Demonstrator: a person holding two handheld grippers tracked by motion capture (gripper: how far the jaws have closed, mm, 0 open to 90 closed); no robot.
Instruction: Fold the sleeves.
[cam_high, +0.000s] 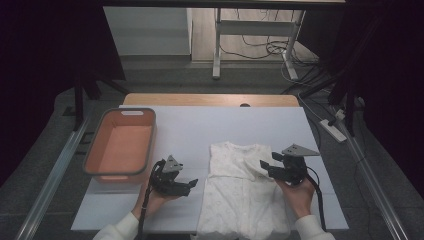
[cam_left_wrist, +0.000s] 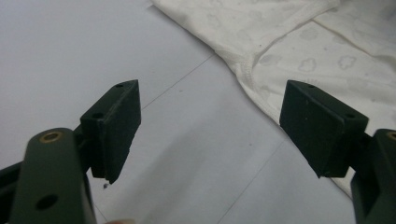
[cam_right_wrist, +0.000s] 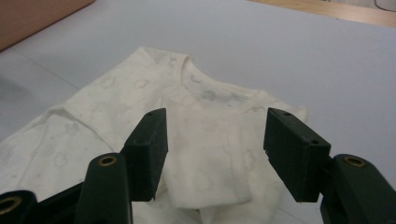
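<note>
White garment (cam_high: 245, 192), hem cut off at frame edge, lies between left claw (cam_high: 192, 184) and right claw (cam_high: 264, 167), both gaping, empty

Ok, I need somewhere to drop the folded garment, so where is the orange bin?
In the high view, the orange plastic bin sits at the table's left, beyond the left hand-held gripper.

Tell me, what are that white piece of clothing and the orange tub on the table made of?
The white garment looks like soft knit cotton, matte, with a faint cloud print, stitched hems and loose folds; the exact fibre can't be told. The orange tub seems to be moulded plastic: smooth walls, rounded corners, a greyish rim with a handle slot. The black jaw pads of the left gripper look like matte rubber or plastic.
</note>
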